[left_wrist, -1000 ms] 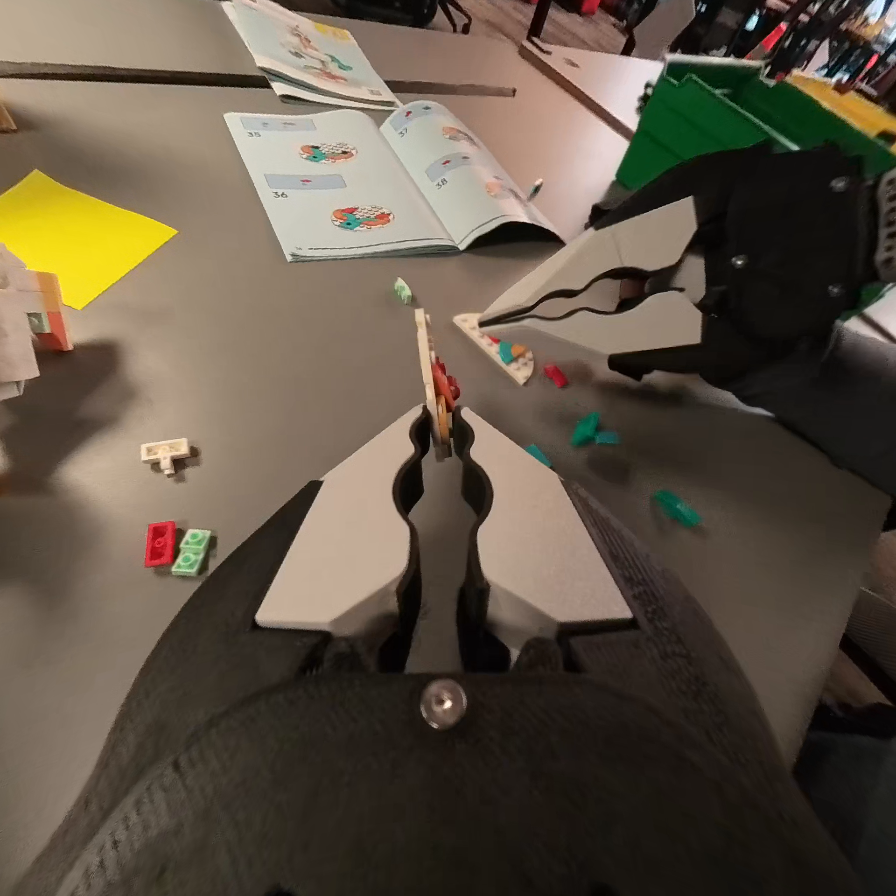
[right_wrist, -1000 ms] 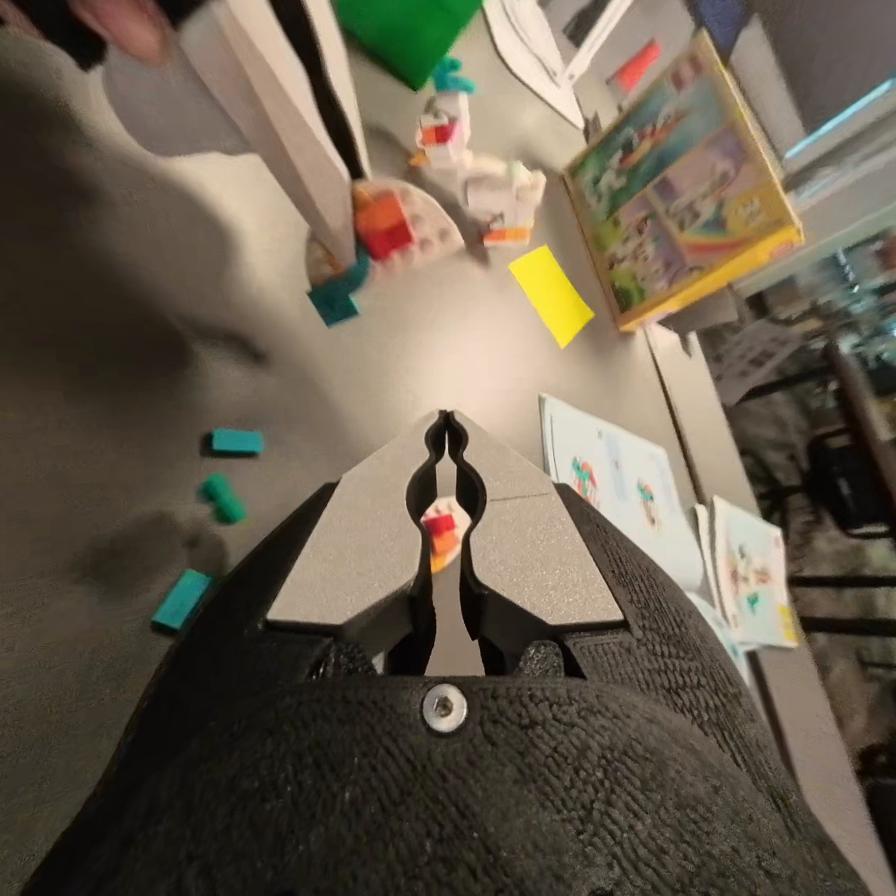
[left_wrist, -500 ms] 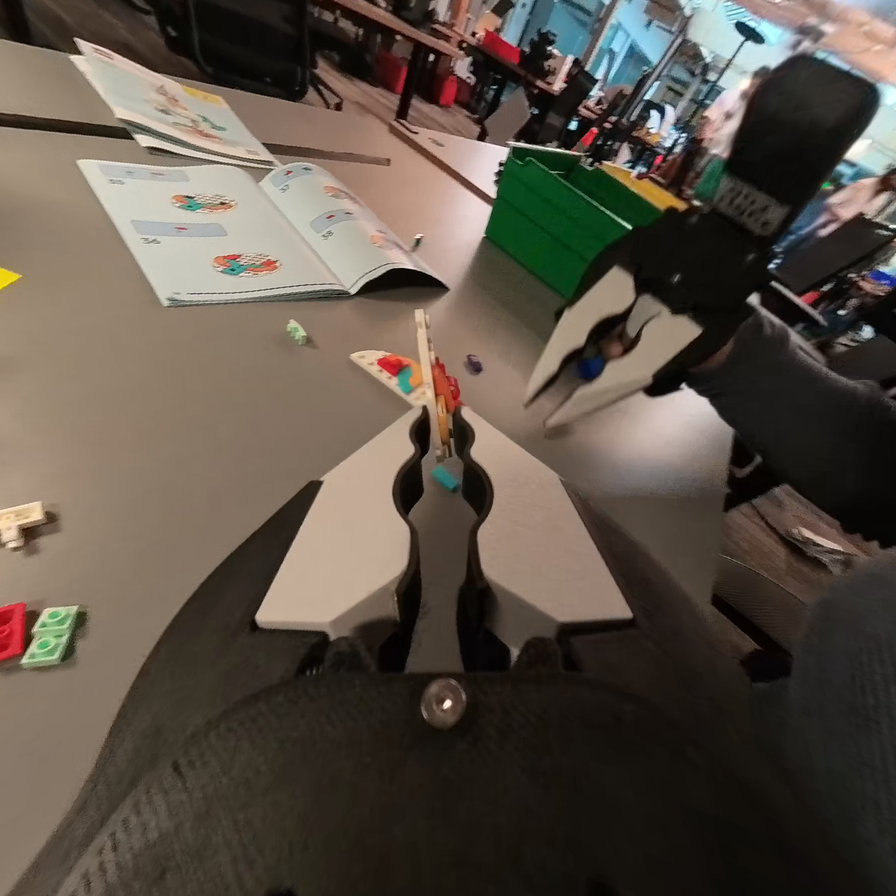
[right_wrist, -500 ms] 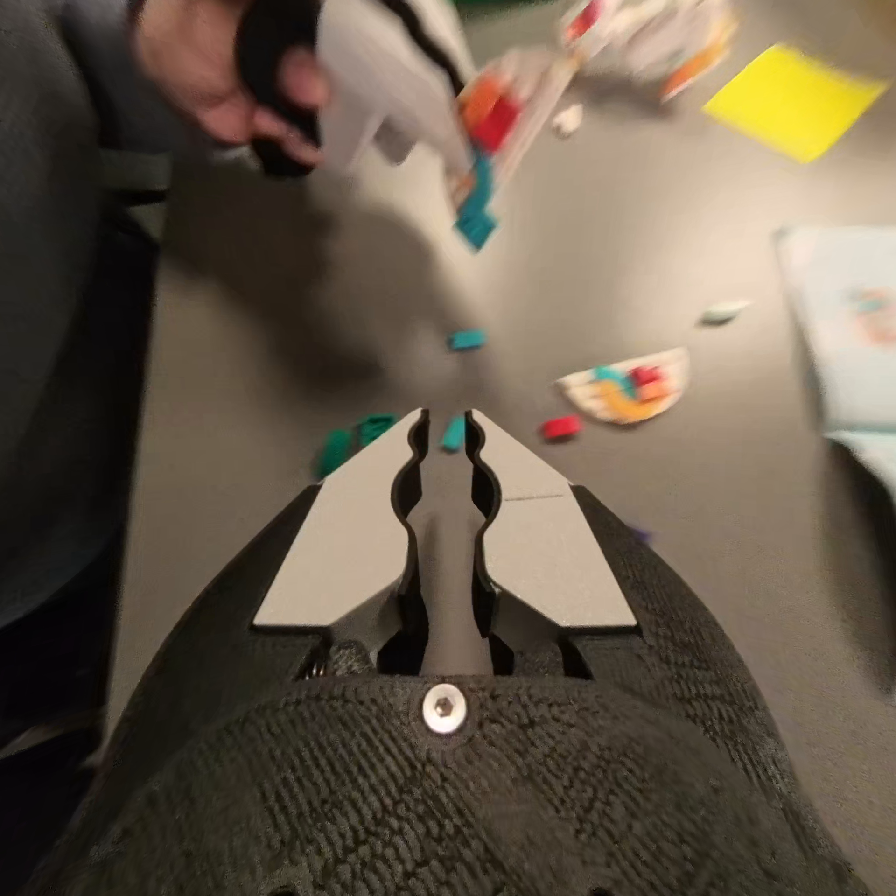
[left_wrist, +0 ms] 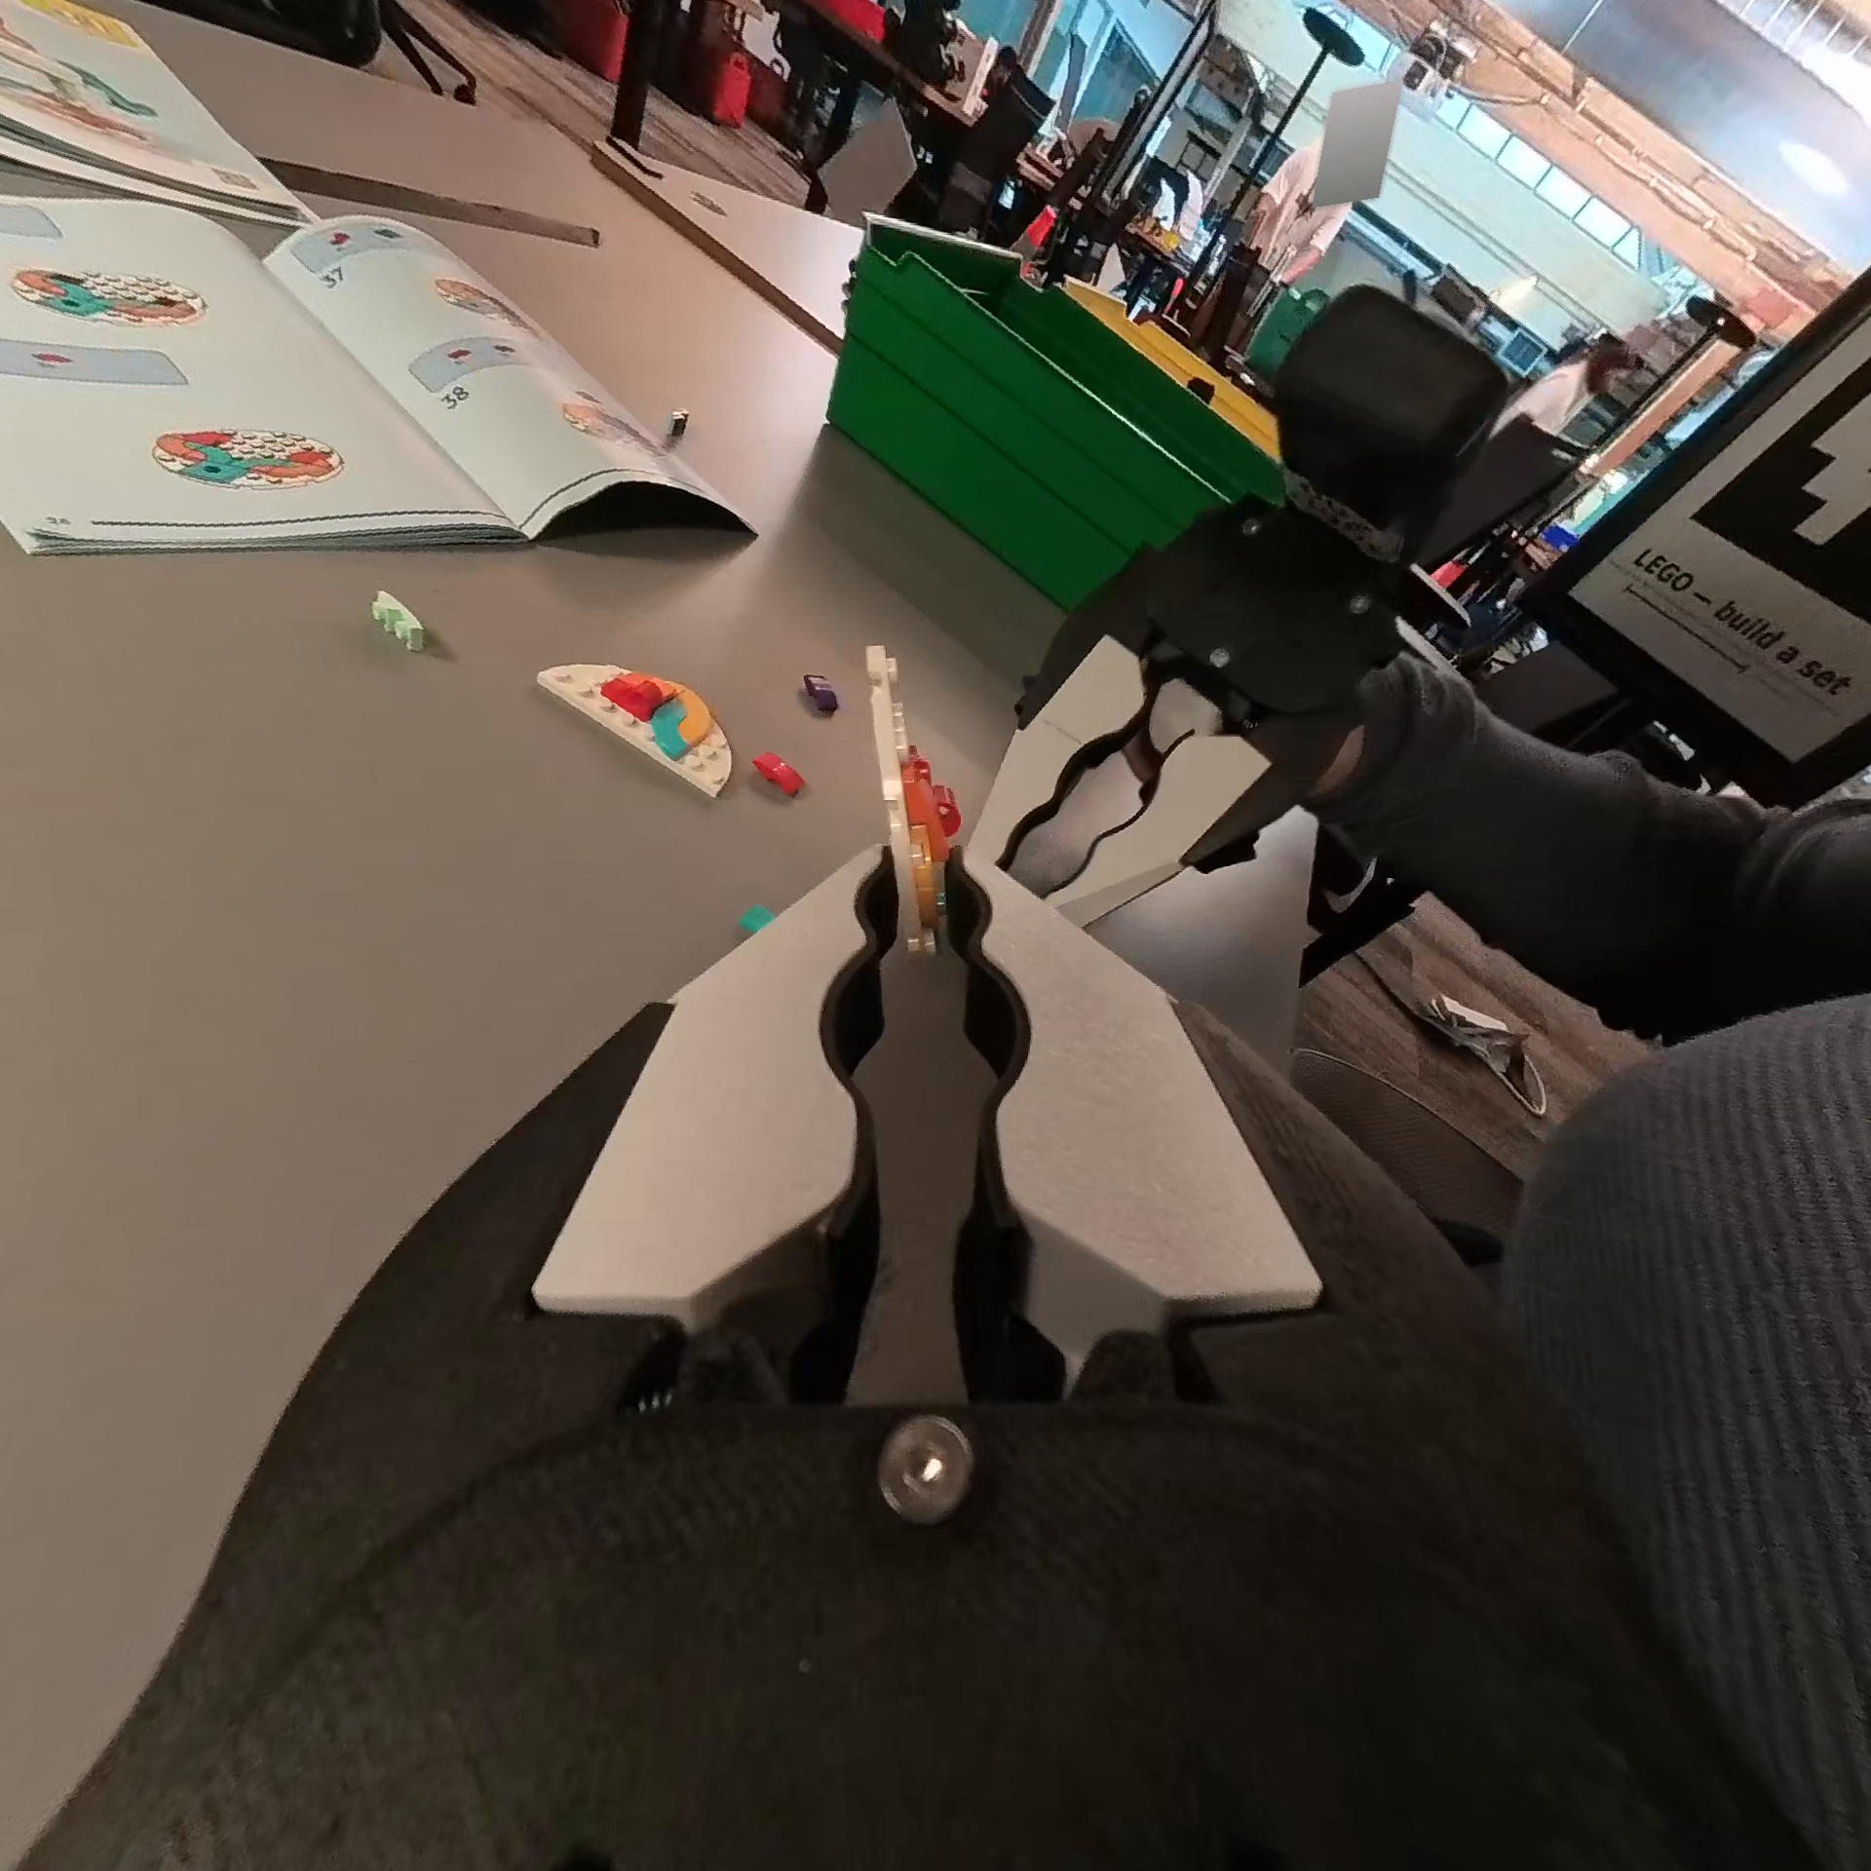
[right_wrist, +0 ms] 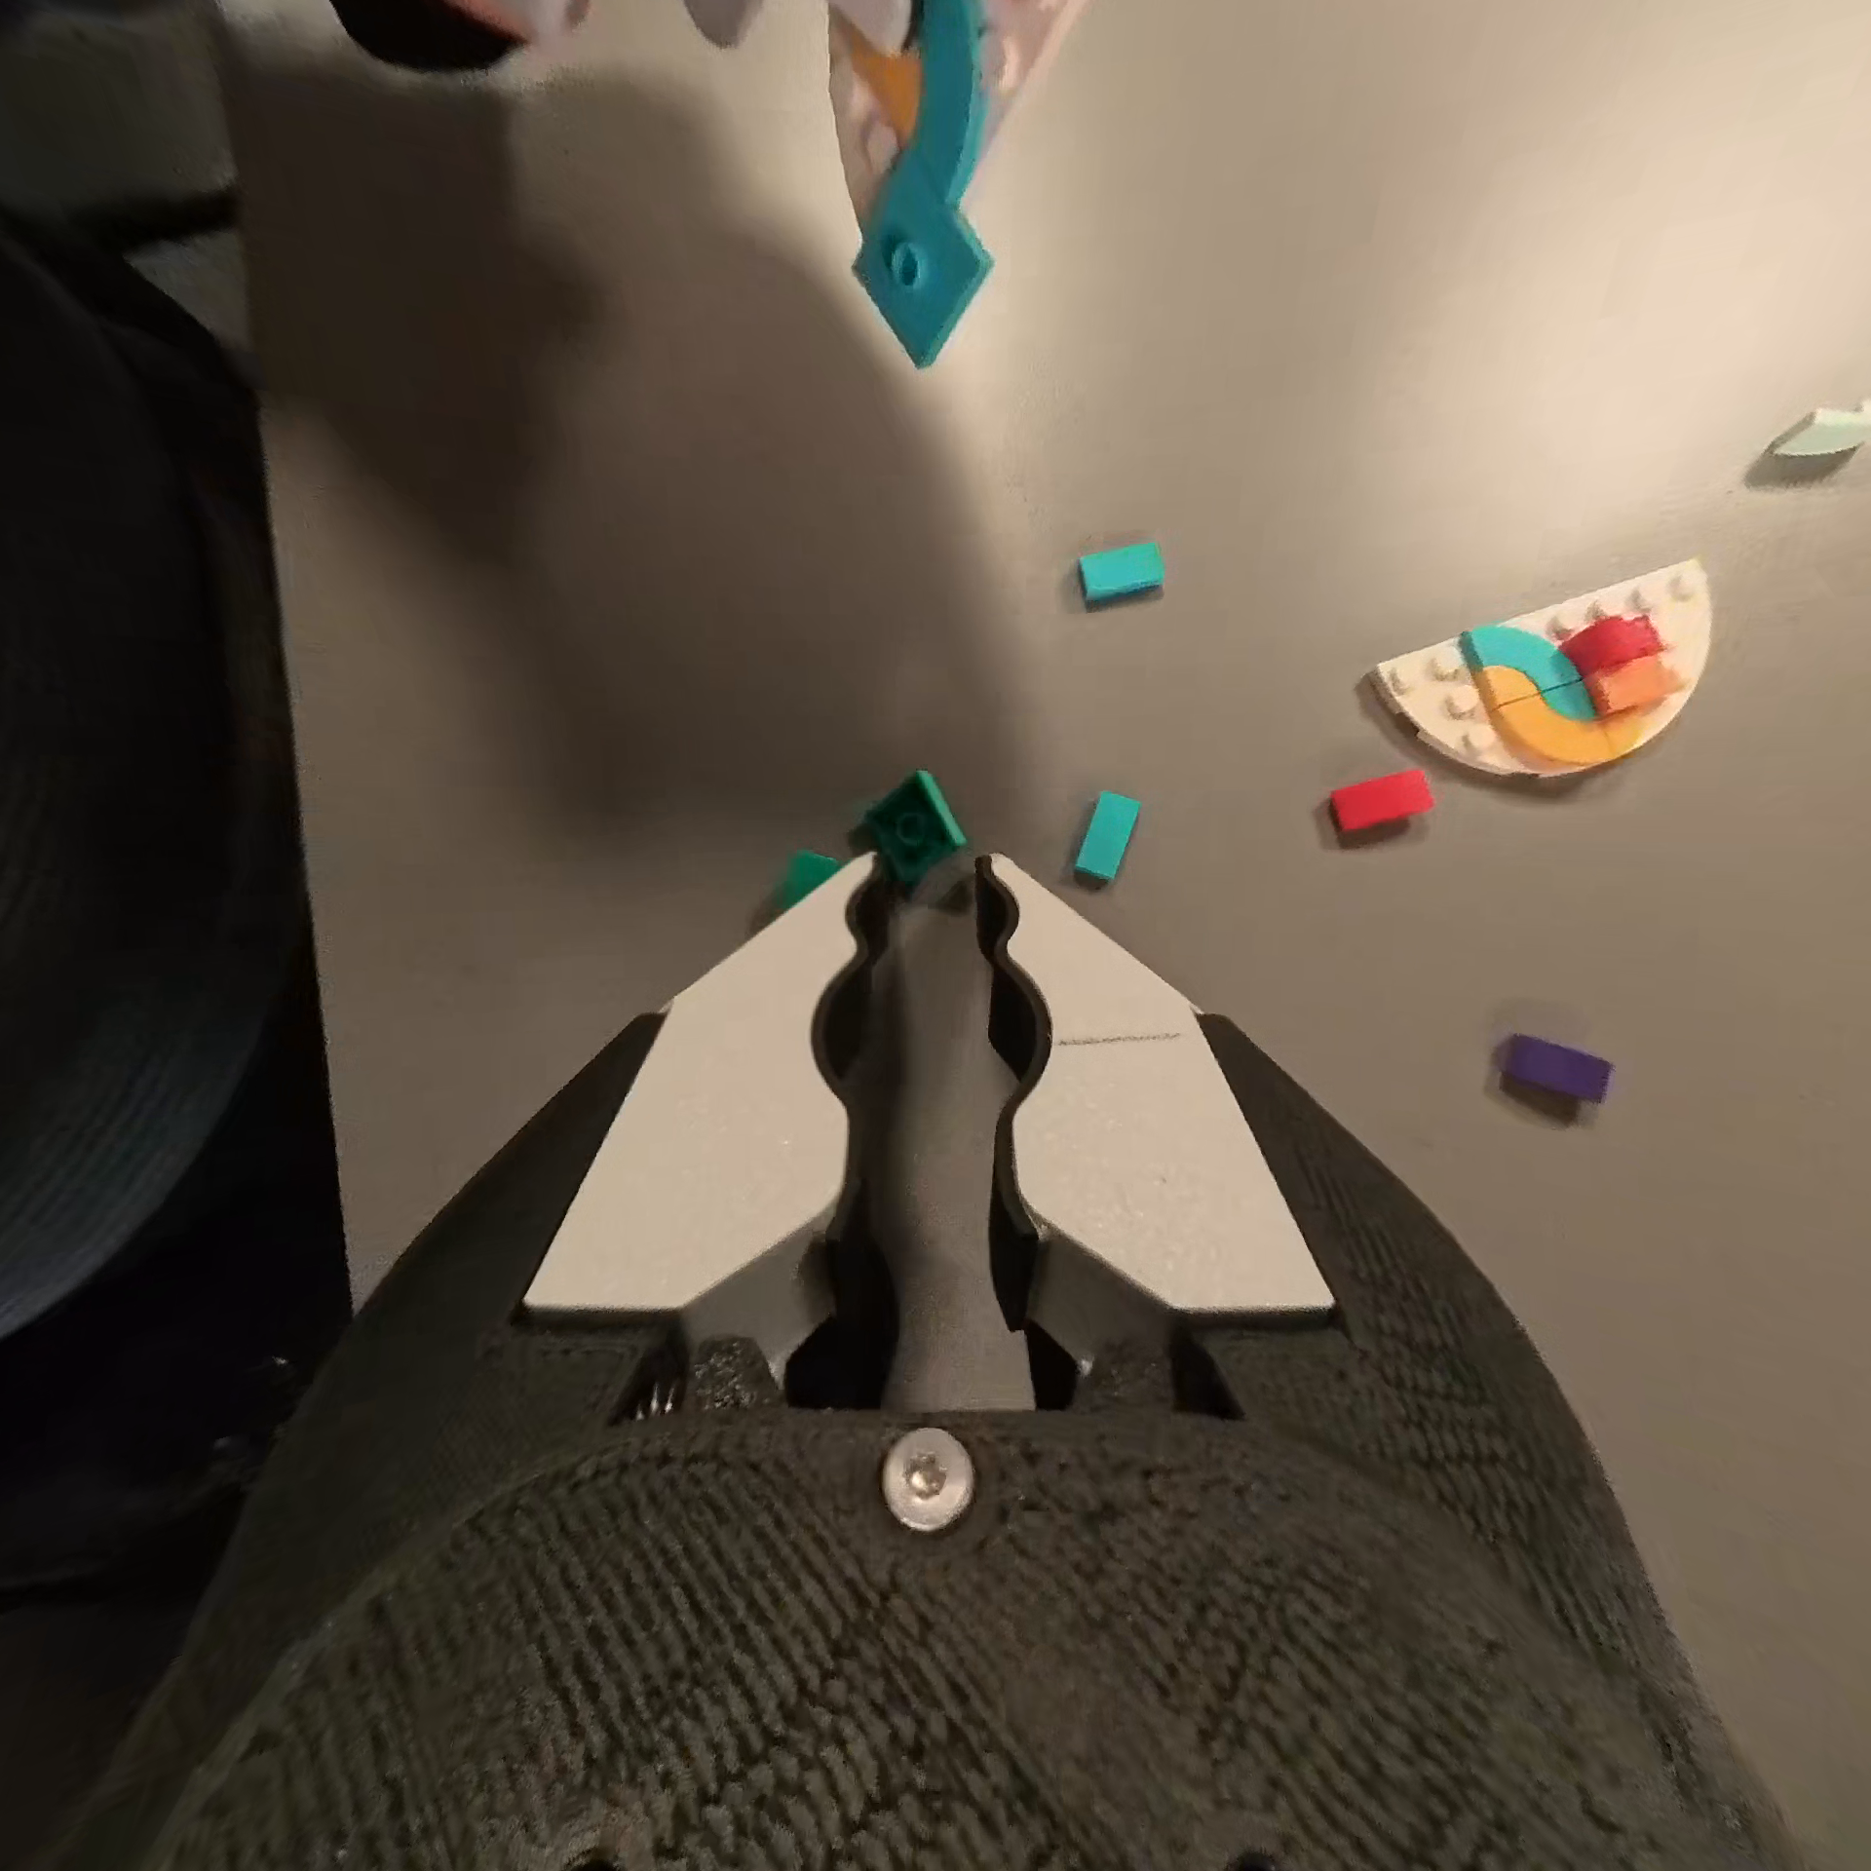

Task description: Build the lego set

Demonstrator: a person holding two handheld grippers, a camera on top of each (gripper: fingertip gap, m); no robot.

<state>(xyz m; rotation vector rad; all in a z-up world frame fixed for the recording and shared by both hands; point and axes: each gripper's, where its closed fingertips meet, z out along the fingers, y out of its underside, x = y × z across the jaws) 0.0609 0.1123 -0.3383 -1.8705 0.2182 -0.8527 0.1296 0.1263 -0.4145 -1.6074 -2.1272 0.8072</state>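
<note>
**Lego build: items on grey table, both grippers in view**

1. Left gripper (left_wrist: 923, 879): jaws closed on a white half-round plate (left_wrist: 891, 749), held on edge above the table. Red and orange pieces are fixed to its right face. In the right wrist view a teal piece (right_wrist: 919, 273) on this same plate hangs down at the top edge.

2. Right gripper (right_wrist: 926, 873): jaws narrowly apart, tips low over the table. A dark green square brick (right_wrist: 911, 825) sits at the tip of one finger; whether it is pinched cannot be told. In the left wrist view this gripper stands just right of the held plate, pointing down.

3. Second half-round plate (right_wrist: 1549, 688): lies flat on the table (left_wrist: 304, 861), carrying teal, orange and red curved pieces.

4. Loose pieces on the table: red tile (right_wrist: 1382, 805) just beside the flat plate; two teal tiles (right_wrist: 1121, 574) and (right_wrist: 1106, 835); purple piece (right_wrist: 1554, 1071); pale mint piece (left_wrist: 400, 621); a further green piece (right_wrist: 805, 876) partly hidden by the right gripper's finger.

5. Open instruction booklet (left_wrist: 304, 405), far left; a closed booklet (left_wrist: 101, 121) behind it.

6. Containers: green bins (left_wrist: 1012, 445), nested in a stack at the far table edge, with a yellow bin (left_wrist: 1164, 334) behind. Contents cannot be seen from this angle.
</note>
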